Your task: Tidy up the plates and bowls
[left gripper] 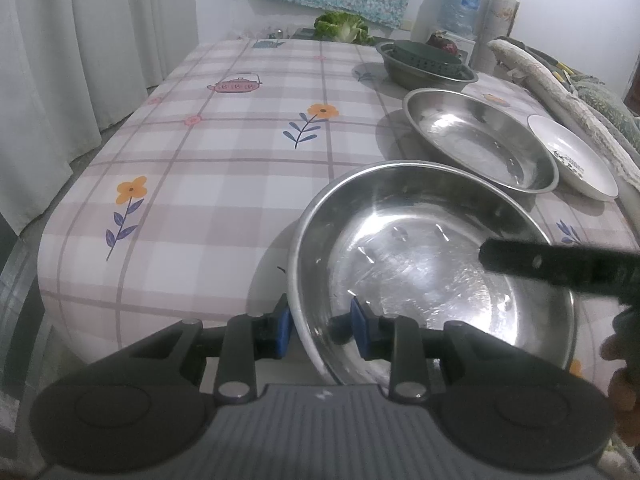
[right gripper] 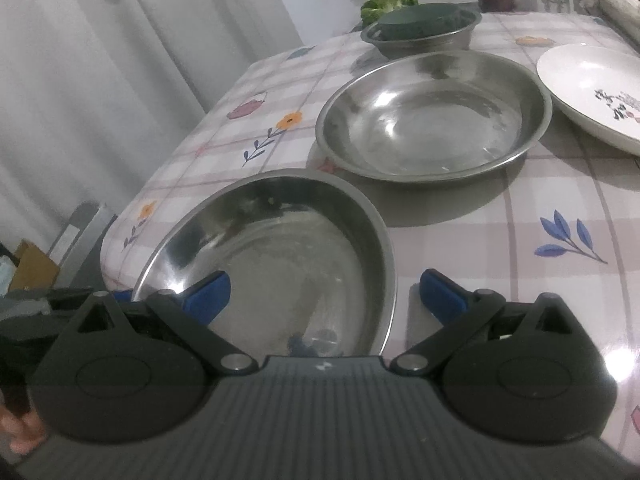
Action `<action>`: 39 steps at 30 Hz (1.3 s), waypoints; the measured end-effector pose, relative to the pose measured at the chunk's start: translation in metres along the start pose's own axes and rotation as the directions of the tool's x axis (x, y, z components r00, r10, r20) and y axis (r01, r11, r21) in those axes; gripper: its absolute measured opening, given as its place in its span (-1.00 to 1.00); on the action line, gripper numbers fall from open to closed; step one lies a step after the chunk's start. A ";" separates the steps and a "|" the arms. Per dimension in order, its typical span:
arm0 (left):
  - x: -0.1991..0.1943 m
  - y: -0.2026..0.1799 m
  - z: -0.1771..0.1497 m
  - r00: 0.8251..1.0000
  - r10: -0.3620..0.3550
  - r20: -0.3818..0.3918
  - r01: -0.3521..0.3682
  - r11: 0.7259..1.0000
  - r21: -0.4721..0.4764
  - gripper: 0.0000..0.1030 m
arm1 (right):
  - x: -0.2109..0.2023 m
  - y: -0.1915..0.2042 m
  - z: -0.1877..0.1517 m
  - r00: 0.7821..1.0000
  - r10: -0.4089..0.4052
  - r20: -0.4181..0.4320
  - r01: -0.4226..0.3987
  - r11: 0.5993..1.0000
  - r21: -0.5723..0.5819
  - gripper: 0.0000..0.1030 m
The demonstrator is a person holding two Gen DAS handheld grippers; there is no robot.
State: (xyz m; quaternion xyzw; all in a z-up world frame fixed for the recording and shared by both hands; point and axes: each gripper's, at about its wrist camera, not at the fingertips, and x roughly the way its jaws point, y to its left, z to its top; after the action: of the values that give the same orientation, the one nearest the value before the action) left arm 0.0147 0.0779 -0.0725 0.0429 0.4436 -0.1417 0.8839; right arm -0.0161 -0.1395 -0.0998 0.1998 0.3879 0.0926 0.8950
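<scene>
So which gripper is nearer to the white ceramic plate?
Right, as far as the views show. The right gripper is open over the near steel plate, facing the white ceramic plate; the left gripper clamps that steel plate's far-side rim.

A shallow steel plate (left gripper: 432, 268) sits upright at the near edge of the checked cloth, its shiny well empty. Just beyond it to the right lies a second steel plate (left gripper: 480, 140), also empty, with a white patterned plate (left gripper: 572, 158) beside it further right. Far back, a steel bowl (left gripper: 426, 70) holds a dark green dish (left gripper: 426, 56).
</scene>
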 end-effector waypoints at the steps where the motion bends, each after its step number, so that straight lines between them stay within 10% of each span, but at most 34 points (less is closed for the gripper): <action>1: 0.000 0.000 0.000 1.000 0.000 0.000 0.000 1.000 0.000 -0.40 | -0.001 -0.003 0.001 1.000 0.011 0.002 -0.011 1.000 0.027 0.98; 31: 0.001 -0.002 -0.001 1.000 0.006 0.002 -0.006 1.000 0.007 -0.35 | -0.010 -0.026 0.002 0.991 0.131 0.036 -0.135 0.977 0.168 0.98; 39: 0.000 -0.004 -0.002 1.000 0.014 0.008 -0.014 1.000 0.018 -0.35 | -0.014 -0.012 -0.007 0.997 0.045 0.060 -0.049 0.997 0.063 0.78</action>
State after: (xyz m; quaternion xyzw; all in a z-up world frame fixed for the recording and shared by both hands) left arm 0.0124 0.0748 -0.0738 0.0533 0.4383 -0.1398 0.8863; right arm -0.0301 -0.1531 -0.1003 0.2401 0.3596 0.0954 0.8966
